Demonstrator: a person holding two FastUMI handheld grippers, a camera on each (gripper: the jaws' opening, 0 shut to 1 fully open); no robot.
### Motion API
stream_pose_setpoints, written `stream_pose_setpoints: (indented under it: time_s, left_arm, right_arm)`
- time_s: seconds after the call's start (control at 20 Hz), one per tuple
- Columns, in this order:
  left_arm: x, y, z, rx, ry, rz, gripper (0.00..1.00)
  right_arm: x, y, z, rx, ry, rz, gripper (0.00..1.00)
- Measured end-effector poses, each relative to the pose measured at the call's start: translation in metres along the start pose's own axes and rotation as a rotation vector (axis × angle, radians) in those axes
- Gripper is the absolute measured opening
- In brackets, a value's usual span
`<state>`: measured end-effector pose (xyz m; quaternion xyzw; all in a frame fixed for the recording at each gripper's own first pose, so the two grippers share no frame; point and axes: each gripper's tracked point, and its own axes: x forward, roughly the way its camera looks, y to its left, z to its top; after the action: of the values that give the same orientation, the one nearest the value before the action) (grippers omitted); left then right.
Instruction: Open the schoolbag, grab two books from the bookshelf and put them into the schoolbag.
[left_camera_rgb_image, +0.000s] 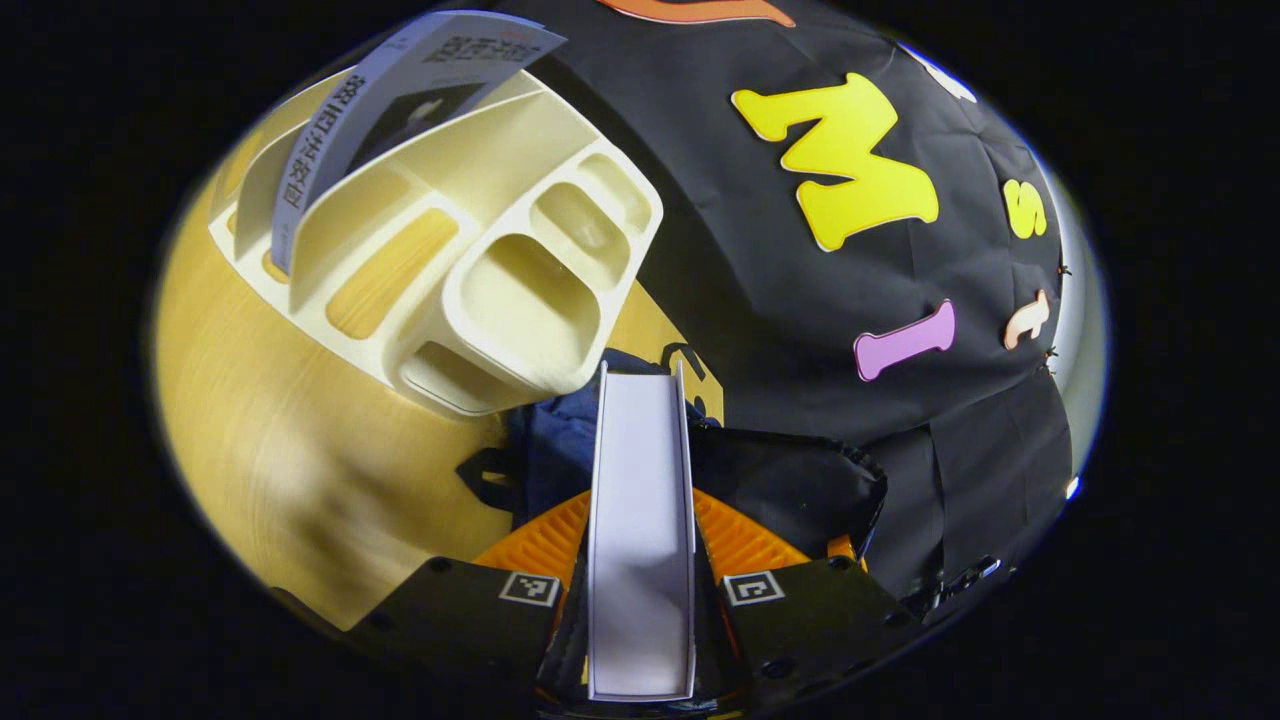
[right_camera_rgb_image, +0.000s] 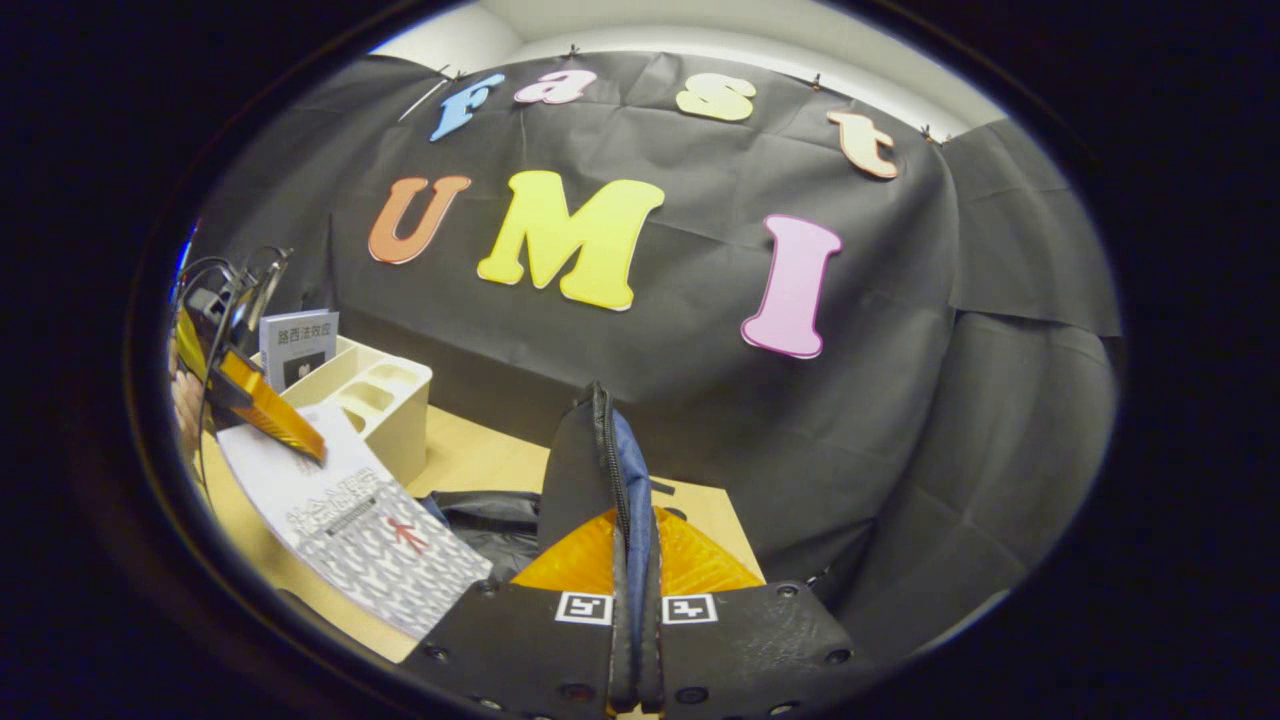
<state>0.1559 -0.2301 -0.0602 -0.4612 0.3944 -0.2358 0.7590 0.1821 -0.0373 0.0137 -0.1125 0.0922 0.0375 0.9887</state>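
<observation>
The left hand-held gripper (left_camera_rgb_image: 640, 560) clamps a white-paged book (left_camera_rgb_image: 640, 520) above the dark fabric schoolbag (left_camera_rgb_image: 790, 480). The right hand-held gripper (right_camera_rgb_image: 635, 600) pinches the bag's zipped edge (right_camera_rgb_image: 600, 470). The cream plastic bookshelf (left_camera_rgb_image: 480, 270) stands at ten o'clock. Next, I judge, the book goes down into the opening.

A wooden table (left_camera_rgb_image: 260, 420) stands before the black cloth wall (right_camera_rgb_image: 700, 400).
</observation>
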Motion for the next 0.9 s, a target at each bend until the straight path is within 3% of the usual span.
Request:
stream_pose_setpoints:
  time_s: [0.2,0.4,0.5,0.6,0.7,0.9]
  left_arm:
    - [0.047,-0.014,0.000,-0.003,-0.020,-0.014,0.46]
    - [0.088,-0.033,-0.011,-0.059,-0.026,-0.077,0.45]
    - [0.110,-0.028,-0.015,-0.039,-0.063,-0.045,0.45]
    - [0.123,-0.031,-0.028,-0.042,-0.047,-0.062,0.45]
    - [0.134,-0.021,-0.033,0.035,-0.098,-0.025,0.45]
    - [0.152,-0.020,-0.045,0.143,-0.160,-0.021,0.46]
  right_arm:
    - [-0.004,-0.002,-0.001,0.027,0.007,0.016,0.04]
    - [-0.007,-0.004,0.000,0.058,0.007,0.030,0.04]
    - [-0.008,-0.003,-0.002,0.061,0.004,0.037,0.03]
    - [-0.009,-0.003,-0.002,0.054,-0.001,0.042,0.03]
    - [-0.009,-0.003,-0.002,0.038,-0.011,0.034,0.03]
    - [-0.015,-0.001,0.003,0.024,-0.036,0.040,0.03]
